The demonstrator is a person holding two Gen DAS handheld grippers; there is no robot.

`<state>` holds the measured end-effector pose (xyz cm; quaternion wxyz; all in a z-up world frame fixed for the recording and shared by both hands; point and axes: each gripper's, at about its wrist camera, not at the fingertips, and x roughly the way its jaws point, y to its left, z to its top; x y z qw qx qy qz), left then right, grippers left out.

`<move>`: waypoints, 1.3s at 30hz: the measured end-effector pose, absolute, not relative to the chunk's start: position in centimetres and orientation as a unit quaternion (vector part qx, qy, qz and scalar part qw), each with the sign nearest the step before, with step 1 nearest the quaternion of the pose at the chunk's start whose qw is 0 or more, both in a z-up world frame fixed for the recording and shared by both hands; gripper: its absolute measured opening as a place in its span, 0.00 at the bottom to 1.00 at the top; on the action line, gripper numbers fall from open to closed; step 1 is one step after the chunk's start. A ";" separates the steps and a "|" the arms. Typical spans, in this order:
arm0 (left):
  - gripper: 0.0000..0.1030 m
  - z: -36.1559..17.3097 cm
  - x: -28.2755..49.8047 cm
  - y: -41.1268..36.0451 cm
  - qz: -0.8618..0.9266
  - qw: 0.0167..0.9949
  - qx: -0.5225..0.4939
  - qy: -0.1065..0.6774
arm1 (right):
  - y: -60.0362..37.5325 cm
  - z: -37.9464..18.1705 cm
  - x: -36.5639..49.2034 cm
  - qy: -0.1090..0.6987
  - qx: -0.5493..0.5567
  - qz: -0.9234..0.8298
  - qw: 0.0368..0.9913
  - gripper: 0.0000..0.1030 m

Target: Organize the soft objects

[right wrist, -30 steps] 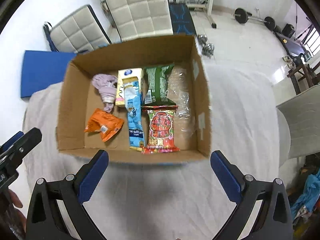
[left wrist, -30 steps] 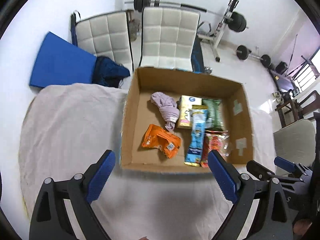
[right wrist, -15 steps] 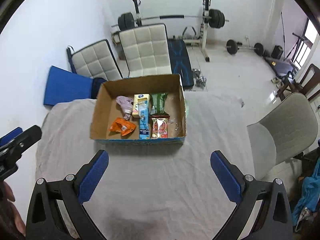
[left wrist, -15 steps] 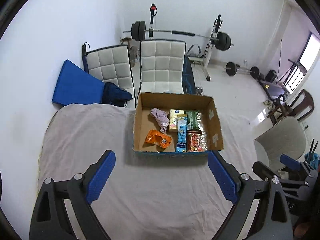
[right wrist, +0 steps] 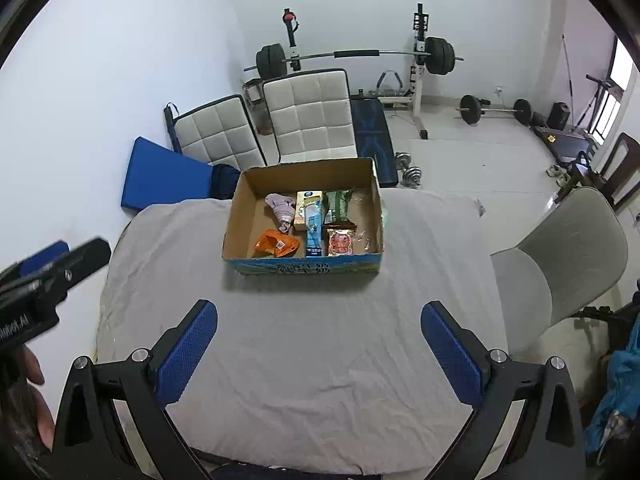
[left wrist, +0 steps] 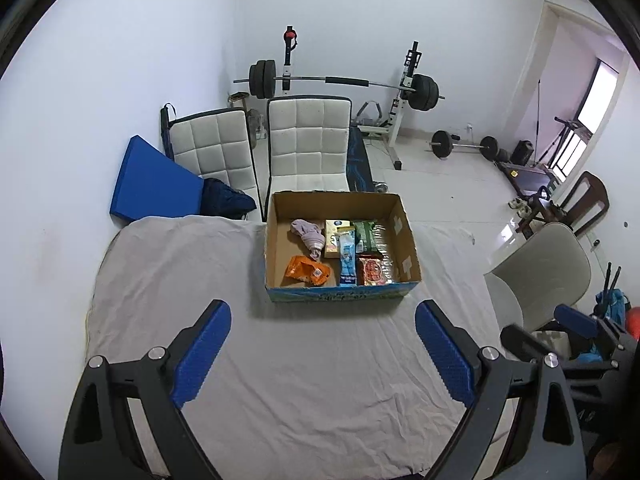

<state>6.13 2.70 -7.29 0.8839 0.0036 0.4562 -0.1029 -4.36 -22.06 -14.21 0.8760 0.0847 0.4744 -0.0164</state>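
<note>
Our left gripper (left wrist: 322,344) hangs with its blue pads spread wide and nothing between them; our right gripper (right wrist: 318,338) is likewise apart and empty. Both tilt down over the grey cloth (left wrist: 280,380) that covers the table, which lies bare directly under the pads.

Ahead of both tools, well apart from the fingertips, sits the cardboard box (right wrist: 244,216). Inside it the soft items lie flat in a loose row: a lilac cloth bundle (right wrist: 282,208) toward the left, an orange packet (right wrist: 276,244) nearer us, then a cream carton (right wrist: 307,200), a blue sachet (right wrist: 314,232), a green bag (right wrist: 338,204) and a red packet (right wrist: 341,242) toward the right. We judge they are gathered there so nothing soft strays on the cloth, and the sorting looks finished.

Beyond the box stand two white padded chairs (left wrist: 308,140).
</note>
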 end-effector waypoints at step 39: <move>1.00 -6.7 6.2 0.0 -0.046 0.907 -0.001 0.419 | -26.4 -11.0 -3.0 0.414 0.064 -0.025 0.908 1.00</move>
